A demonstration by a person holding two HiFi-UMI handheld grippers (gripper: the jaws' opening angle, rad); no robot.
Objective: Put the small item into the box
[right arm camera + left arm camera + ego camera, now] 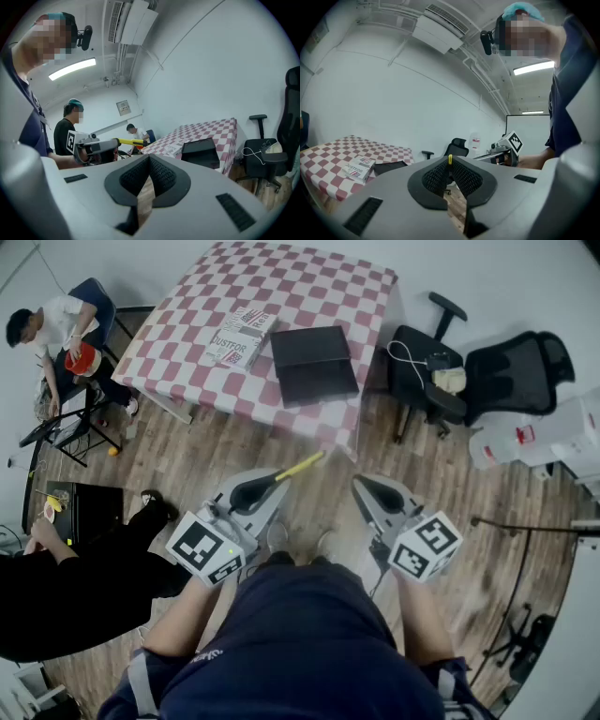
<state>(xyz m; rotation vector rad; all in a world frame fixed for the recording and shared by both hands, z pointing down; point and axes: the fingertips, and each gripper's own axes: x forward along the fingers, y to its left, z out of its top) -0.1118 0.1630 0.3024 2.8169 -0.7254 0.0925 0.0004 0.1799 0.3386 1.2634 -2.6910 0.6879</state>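
Observation:
My left gripper [277, 478] [450, 160] is shut on a thin yellow stick [301, 466] [450, 159], whose tip pokes out past the closed pads. It hangs over the wooden floor, short of the checked table [309, 287]. A black box [314, 363] [389, 166] [200, 152] lies on the table's near side with its lid down, and a printed carton [242, 337] [359, 168] sits to its left. My right gripper [359, 483] [149, 157] is shut with nothing between its pads, beside the left one. In the right gripper view the left gripper [93, 146] shows with the yellow stick [129, 141].
Two black office chairs [441, 371] [520, 367] stand right of the table. One person sits at the far left [56, 324], and another in black stands close on my left [66, 587]. A stand [525, 634] is at the lower right.

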